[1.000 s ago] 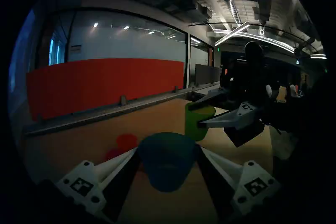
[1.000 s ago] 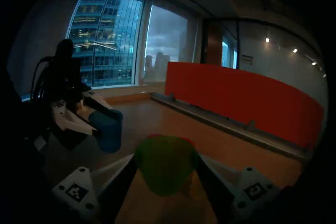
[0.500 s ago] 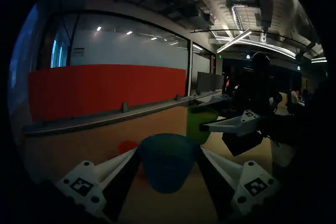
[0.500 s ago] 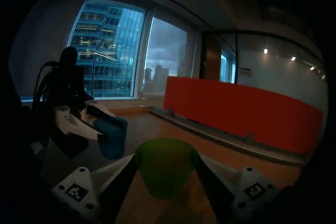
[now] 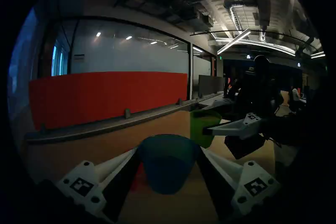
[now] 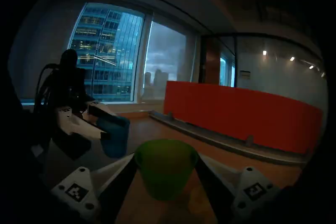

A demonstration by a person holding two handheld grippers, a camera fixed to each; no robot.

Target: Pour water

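Left tool clamped on upright blue cup, rim up, right tool gripping upright green cup, at blue cup's 2 o'clock, wooden table bare toward 9 o'clock, red partition along far edge.

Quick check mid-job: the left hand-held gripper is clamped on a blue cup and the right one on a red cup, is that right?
Not quite. The right gripper view shows the right hand-held gripper clamped on a green cup, not a red one. The rest stands: the left hand-held gripper is clamped on a blue cup.
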